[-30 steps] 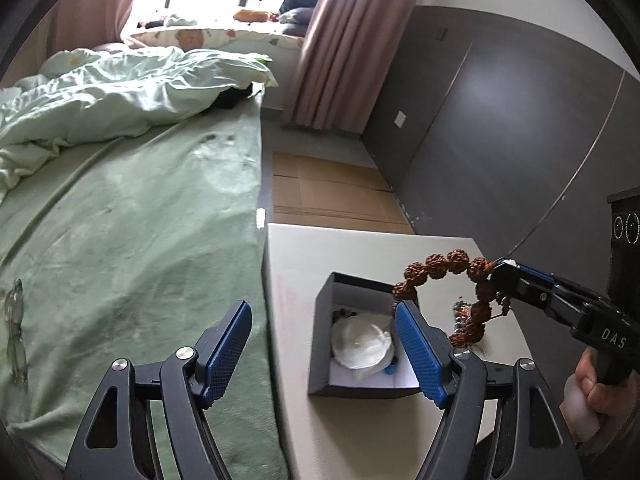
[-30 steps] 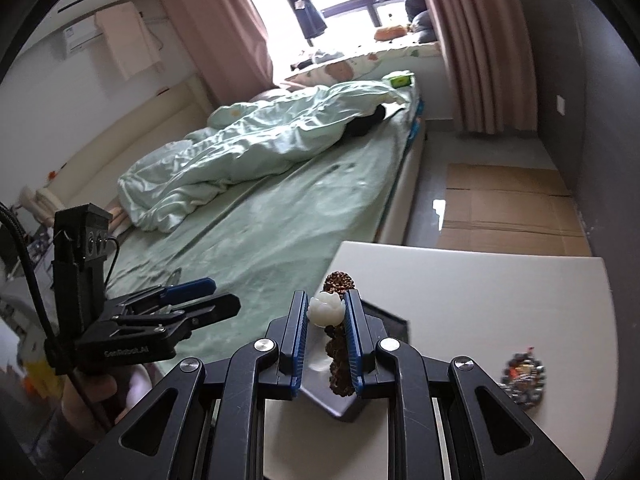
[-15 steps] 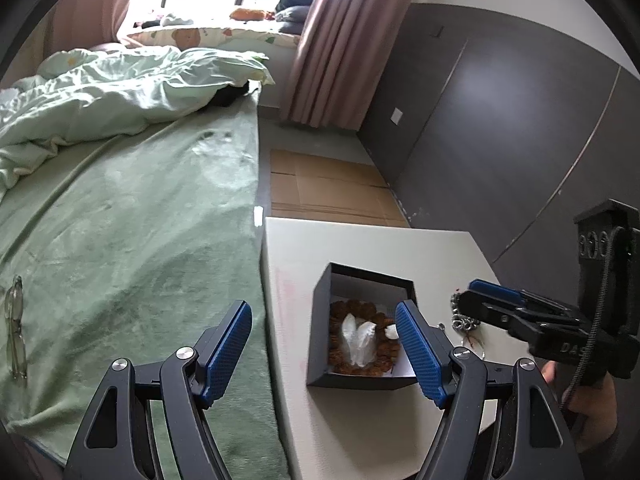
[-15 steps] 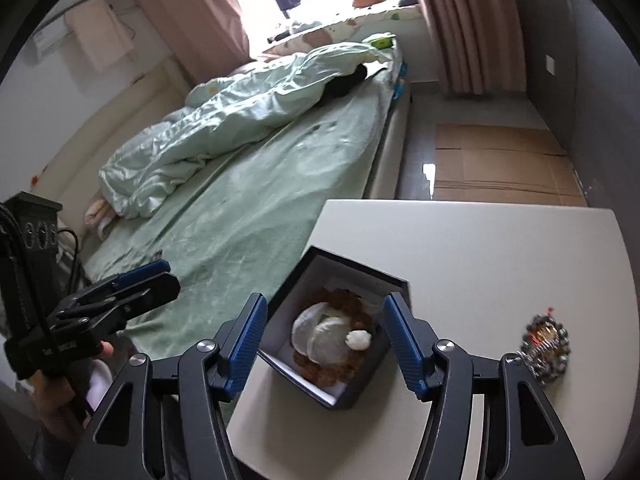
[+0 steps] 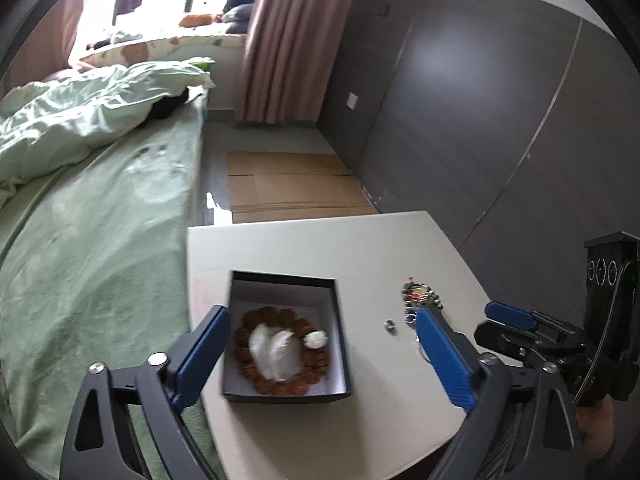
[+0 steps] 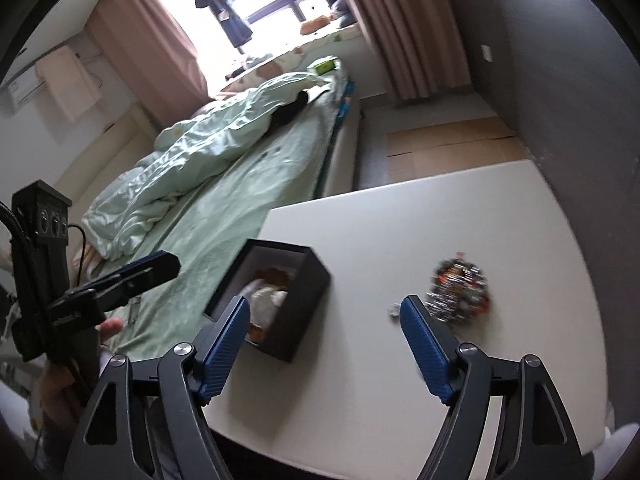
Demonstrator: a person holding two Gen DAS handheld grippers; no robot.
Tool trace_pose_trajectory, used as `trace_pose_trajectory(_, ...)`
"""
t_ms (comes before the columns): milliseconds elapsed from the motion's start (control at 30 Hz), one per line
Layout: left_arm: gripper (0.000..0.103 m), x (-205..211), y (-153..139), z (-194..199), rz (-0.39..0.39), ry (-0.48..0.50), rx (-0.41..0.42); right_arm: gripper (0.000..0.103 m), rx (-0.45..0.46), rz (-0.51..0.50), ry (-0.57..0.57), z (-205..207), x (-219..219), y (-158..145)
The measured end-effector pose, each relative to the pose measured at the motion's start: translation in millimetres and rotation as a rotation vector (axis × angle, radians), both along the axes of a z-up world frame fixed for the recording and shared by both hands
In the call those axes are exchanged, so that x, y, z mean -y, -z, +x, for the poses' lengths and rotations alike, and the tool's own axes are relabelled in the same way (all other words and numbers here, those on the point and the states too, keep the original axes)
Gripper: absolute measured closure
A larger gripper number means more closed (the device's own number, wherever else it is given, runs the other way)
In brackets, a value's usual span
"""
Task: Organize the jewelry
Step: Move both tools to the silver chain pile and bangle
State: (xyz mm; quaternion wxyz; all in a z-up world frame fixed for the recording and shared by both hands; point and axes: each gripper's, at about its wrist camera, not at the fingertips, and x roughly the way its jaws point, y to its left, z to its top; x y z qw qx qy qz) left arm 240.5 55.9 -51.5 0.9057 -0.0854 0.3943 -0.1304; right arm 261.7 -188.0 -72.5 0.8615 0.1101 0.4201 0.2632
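A black jewelry box point(image 5: 338, 344) sits on the white table point(image 5: 320, 248). Inside it lies a brown bead bracelet point(image 5: 318, 368) with a white flower bead point(image 5: 316, 338) around white paper. My left gripper point(image 5: 322, 332) is open and empty, its fingers straddling the box from above. A beaded multicolour bracelet point(image 5: 420, 294) and a small ring point(image 5: 389, 325) lie on the table right of the box. My right gripper point(image 6: 324, 320) is open and empty, low over the table between the box point(image 6: 308, 304) and the beaded bracelet point(image 6: 460, 294).
A bed with a green sheet point(image 5: 92, 240) and a crumpled duvet runs along the table's left edge. Flat cardboard point(image 5: 288, 184) lies on the floor beyond the table. A dark grey wall panel point(image 5: 480, 120) stands to the right.
My right gripper opened and let the brown bead bracelet into the box, then drew back to the right towards the beaded bracelet. My left gripper shifted over the box.
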Motion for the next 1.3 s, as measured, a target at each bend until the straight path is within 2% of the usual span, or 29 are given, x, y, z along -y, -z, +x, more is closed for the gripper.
trace_pose_trajectory(67, 0.008, 10, 2, 2, 0.004, 0.014, -0.006, 0.010, 0.005, -0.008, 0.032, -3, 12, 2)
trace_pose_trajectory(200, 0.007, 31, 5, 6, 0.020, 0.044, -0.020, 0.000, 0.020, -0.014, 0.089, -7, 34, 3)
trace_pose_trajectory(367, 0.007, 58, 7, 11, 0.048, 0.087, -0.031, 0.000, 0.016, -0.024, 0.161, -9, 58, 10)
trace_pose_trajectory(533, 0.007, 81, 9, 14, 0.074, 0.118, -0.034, 0.000, 0.003, 0.020, 0.207, -16, 86, 18)
trace_pose_trajectory(1000, 0.008, 135, 21, 28, 0.111, 0.185, -0.069, 0.000, -0.005, 0.095, 0.253, -34, 150, 34)
trace_pose_trajectory(1100, 0.019, 143, 24, 34, 0.123, 0.189, -0.078, 0.001, -0.005, 0.115, 0.267, -37, 162, 36)
trace_pose_trajectory(1167, 0.033, 147, 29, 40, 0.126, 0.191, -0.104, 0.004, -0.005, 0.127, 0.276, -37, 169, 38)
trace_pose_trajectory(1200, 0.037, 150, 32, 43, 0.128, 0.191, -0.118, 0.006, -0.007, 0.131, 0.279, -37, 171, 39)
trace_pose_trajectory(1267, 0.047, 155, 40, 49, 0.132, 0.191, -0.147, 0.019, -0.019, 0.143, 0.283, -36, 177, 43)
trace_pose_trajectory(1300, 0.049, 157, 44, 52, 0.132, 0.193, -0.157, 0.021, -0.029, 0.149, 0.285, -34, 179, 45)
